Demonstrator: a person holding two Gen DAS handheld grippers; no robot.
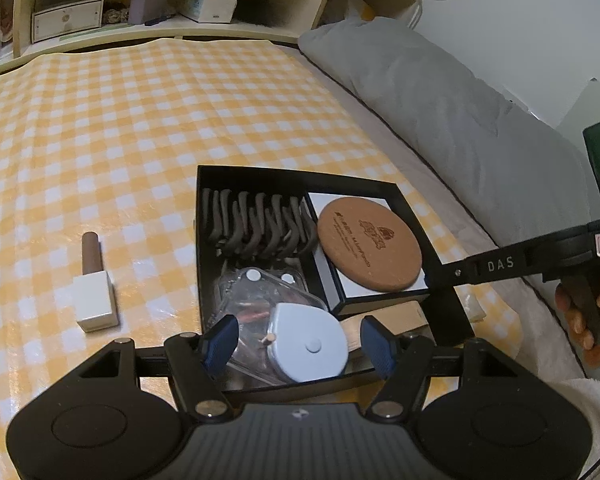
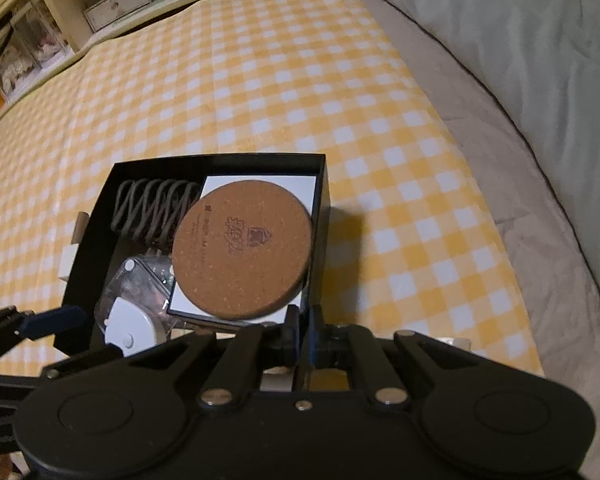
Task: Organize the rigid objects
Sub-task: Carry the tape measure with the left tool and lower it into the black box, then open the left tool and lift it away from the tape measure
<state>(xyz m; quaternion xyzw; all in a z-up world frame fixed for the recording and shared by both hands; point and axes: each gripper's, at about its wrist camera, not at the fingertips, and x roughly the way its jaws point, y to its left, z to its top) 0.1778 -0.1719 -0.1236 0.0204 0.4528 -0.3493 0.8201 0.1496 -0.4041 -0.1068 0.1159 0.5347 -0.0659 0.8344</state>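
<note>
A black open box (image 1: 404, 194) (image 2: 100, 192) lies on the yellow checked cloth. It holds a dark wavy rack (image 1: 256, 224) (image 2: 152, 208), a round cork coaster (image 1: 370, 244) (image 2: 242, 248) on a white flat box (image 1: 384, 294) (image 2: 296, 188), a clear plastic case (image 1: 256, 292) (image 2: 140, 280) and a white rounded tape measure (image 1: 312, 342) (image 2: 128, 326). My left gripper (image 1: 298, 344) is open, its fingers either side of the tape measure at the box's near end. My right gripper (image 2: 304, 336) is shut on the box's near right wall. A white-and-brown bottle (image 1: 94, 288) lies on the cloth, left of the box.
A grey duvet (image 1: 440, 92) (image 2: 520, 40) lies along the right side of the bed. Wooden shelves with a tissue box (image 1: 206, 2) and small drawers (image 1: 66, 12) (image 2: 116, 4) stand behind the cloth. My right gripper's body and the hand holding it (image 1: 580, 312) show at right.
</note>
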